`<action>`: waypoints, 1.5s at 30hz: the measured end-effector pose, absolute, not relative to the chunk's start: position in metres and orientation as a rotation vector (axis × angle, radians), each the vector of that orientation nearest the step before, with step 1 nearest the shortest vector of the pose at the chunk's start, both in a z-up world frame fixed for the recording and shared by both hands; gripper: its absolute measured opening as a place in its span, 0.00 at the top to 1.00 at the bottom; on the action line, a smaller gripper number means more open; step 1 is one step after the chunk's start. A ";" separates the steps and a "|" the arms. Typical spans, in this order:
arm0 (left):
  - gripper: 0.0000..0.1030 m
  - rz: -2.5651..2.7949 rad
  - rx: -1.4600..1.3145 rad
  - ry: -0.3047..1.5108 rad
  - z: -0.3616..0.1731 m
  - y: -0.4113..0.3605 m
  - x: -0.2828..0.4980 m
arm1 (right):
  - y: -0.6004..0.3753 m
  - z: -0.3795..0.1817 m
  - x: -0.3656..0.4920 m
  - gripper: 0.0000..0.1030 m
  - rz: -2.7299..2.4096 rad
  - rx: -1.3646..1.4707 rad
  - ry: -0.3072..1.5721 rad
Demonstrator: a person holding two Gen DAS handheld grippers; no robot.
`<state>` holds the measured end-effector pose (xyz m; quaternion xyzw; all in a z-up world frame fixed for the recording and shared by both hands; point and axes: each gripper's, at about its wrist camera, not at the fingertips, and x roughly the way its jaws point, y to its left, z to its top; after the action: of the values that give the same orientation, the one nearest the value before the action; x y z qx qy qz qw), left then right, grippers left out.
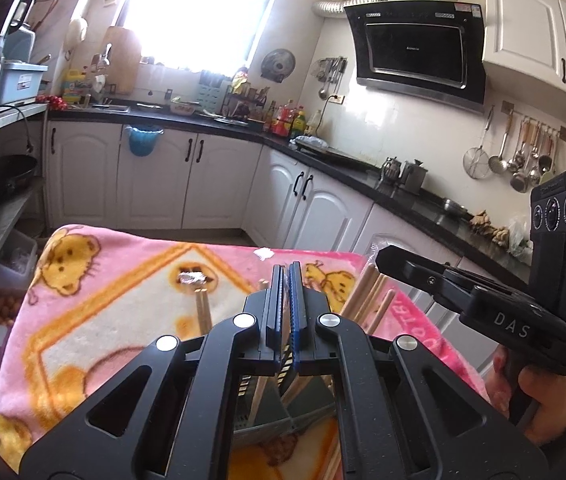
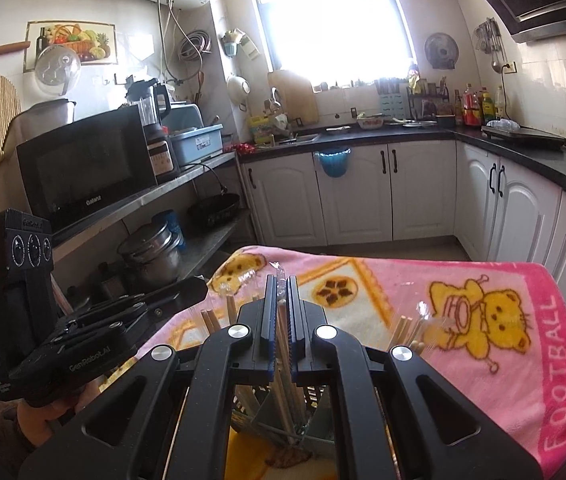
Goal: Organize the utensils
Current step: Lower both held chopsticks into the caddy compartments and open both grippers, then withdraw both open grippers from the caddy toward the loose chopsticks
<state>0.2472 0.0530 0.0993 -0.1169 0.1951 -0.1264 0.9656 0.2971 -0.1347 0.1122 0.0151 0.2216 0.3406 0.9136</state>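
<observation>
A pink cartoon-bear blanket [image 1: 123, 280] covers the table. My left gripper [image 1: 286, 270] is shut, its jaws pressed on a dark patterned chopstick [image 1: 283, 372] that runs down into a grey utensil holder [image 1: 283, 420] below it. A spoon with a shiny bowl [image 1: 193, 278] lies on the blanket to the left. Wooden chopsticks [image 1: 367, 296] stand at the right, under my right gripper [image 1: 383, 256]. In the right wrist view my right gripper [image 2: 282, 280] is shut on a clear-wrapped wooden chopstick [image 2: 282, 312] above the holder [image 2: 279, 412]. More chopsticks [image 2: 211, 320] stand beside it.
White cabinets [image 1: 155, 176] and a black countertop [image 1: 363, 168] ring the room. A shelf with a microwave [image 2: 83, 168] and pots [image 2: 151, 252] stands left of the table. Ladles [image 1: 523, 156] hang on the right wall. The blanket [image 2: 483, 340] edge drops off at the far side.
</observation>
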 end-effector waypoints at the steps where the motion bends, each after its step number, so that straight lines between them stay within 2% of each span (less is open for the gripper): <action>1: 0.99 -0.253 -0.234 0.398 0.098 0.053 0.247 | -0.134 0.110 0.297 0.95 0.701 0.031 0.460; 12: 0.98 -0.222 -0.215 0.418 0.093 0.057 0.246 | -0.135 0.100 0.297 0.95 0.669 0.024 0.485; 14: 0.90 -0.214 -0.216 0.422 0.093 0.058 0.245 | -0.138 0.100 0.297 0.94 0.666 0.026 0.488; 16: 0.81 -0.205 -0.218 0.423 0.092 0.060 0.243 | -0.140 0.099 0.296 0.88 0.664 0.032 0.493; 19: 0.79 -0.201 -0.220 0.425 0.090 0.062 0.241 | -0.143 0.100 0.295 0.83 0.658 0.034 0.492; 21: 0.74 -0.197 -0.219 0.423 0.091 0.063 0.240 | -0.145 0.100 0.294 0.79 0.656 0.035 0.490; 24: 0.66 -0.190 -0.220 0.421 0.091 0.064 0.237 | -0.148 0.102 0.290 0.69 0.647 0.035 0.481; 27: 0.58 -0.182 -0.223 0.414 0.093 0.066 0.231 | -0.152 0.102 0.286 0.64 0.642 0.022 0.474; 34: 0.25 -0.160 -0.231 0.391 0.095 0.073 0.216 | -0.159 0.105 0.266 0.42 0.620 -0.012 0.440; 38: 0.10 -0.151 -0.237 0.372 0.097 0.074 0.206 | -0.165 0.106 0.254 0.34 0.608 -0.024 0.416; 45: 0.10 -0.141 -0.231 0.354 0.100 0.073 0.189 | -0.172 0.109 0.234 0.28 0.603 -0.046 0.385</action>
<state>0.1894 0.0726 0.0999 -0.1148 0.1754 -0.0700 0.9753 0.2342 -0.1716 0.1091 -0.0223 0.1884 0.2951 0.9364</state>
